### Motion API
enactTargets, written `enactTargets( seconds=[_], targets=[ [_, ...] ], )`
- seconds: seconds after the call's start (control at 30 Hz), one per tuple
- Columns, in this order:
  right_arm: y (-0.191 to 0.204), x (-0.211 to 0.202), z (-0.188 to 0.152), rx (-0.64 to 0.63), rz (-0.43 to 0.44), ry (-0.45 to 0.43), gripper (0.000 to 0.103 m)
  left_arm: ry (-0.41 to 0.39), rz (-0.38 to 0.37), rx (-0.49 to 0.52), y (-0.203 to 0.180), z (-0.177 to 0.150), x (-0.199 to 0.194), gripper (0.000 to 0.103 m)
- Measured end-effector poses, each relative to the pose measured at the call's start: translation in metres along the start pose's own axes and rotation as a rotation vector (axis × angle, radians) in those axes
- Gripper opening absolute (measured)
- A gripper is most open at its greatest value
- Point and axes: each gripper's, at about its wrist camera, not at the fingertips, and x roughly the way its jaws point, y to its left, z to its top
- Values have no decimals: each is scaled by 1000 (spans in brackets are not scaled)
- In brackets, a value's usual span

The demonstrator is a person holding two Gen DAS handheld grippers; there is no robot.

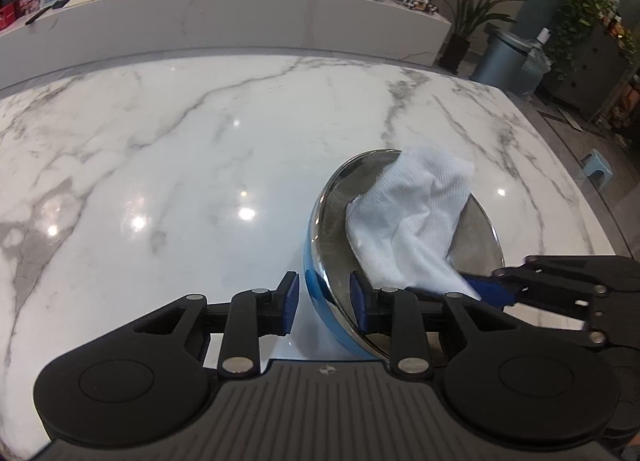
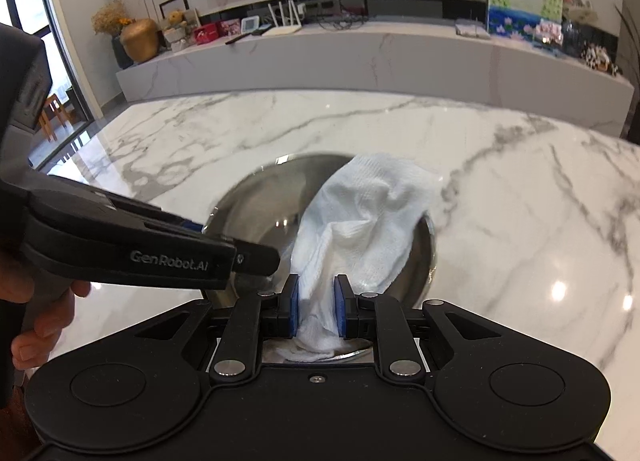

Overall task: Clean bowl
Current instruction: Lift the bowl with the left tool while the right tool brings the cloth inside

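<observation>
L wrist view: my left hand-held gripper [image 1: 324,303] straddles the near rim of the bowl [image 1: 320,245], steel inside, blue outside, standing on the marble tabletop [image 1: 160,165]. Jaws apart w/ a visible gap each side of the rim; pads [image 1: 291,295] not pressing, so no real hold on the bowl. White cloth [image 1: 404,217] lies draped inside and over the far rim. Right hand-held gripper comes in from the right edge, low end of the cloth in it.

R wrist view: right hand-held gripper [image 2: 316,307] clamped on a bunched end of the cloth [image 2: 360,221], pads squeezing it thin. Bowl [image 2: 256,205] directly ahead, cloth trailing up its inner wall. Left unit crosses the frame from the left; a person's hand [image 2: 40,321] on its handle.

Risks, my read: w/ the left jaws loose, any wipe stroke could drag or spin the bowl across the slick marble, maybe tip it. Cloth grip is near one end only, so it could pull free or just flap w/o scrubbing. The two units sit close; they could collide on a wide stroke.
</observation>
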Motion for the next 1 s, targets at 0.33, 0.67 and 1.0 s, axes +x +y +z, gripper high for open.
enactTargets(
  seconds=[0.33,0.67,1.0],
  targets=[
    [-2,5,-11,-32,-16,-42,15,-29,10,53,-11,-3,1,22],
    [8,4,-14,-125,-51,-70,27,-59,81,107,-17,-7,-1,14],
    [19,-11,-15,-230,-62,-122,29,-49,86,86,-14,-7,-1,14]
  ],
)
